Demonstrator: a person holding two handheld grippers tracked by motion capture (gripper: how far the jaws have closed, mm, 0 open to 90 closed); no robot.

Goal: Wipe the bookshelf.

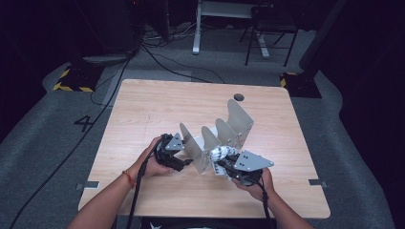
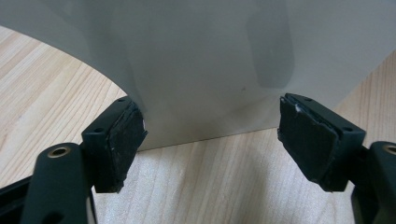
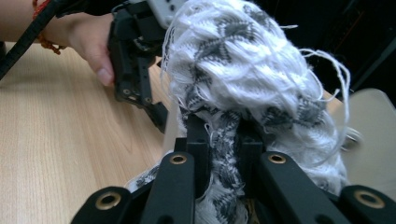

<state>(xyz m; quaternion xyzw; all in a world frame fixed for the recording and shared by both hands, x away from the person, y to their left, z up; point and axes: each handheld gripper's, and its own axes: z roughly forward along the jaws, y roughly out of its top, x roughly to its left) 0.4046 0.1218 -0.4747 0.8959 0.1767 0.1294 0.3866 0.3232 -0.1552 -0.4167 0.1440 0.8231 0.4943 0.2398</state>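
The right gripper (image 3: 219,140) is closed on a knitted cloth (image 3: 243,70), while the left gripper (image 2: 210,135) stands open against the metal rack (image 2: 201,60).

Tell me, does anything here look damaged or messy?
Yes: the white and grey knitted cloth clamped in the right gripper looks frayed, with loose threads trailing from its bunched edge. The metal rack sits at a slant across the table.
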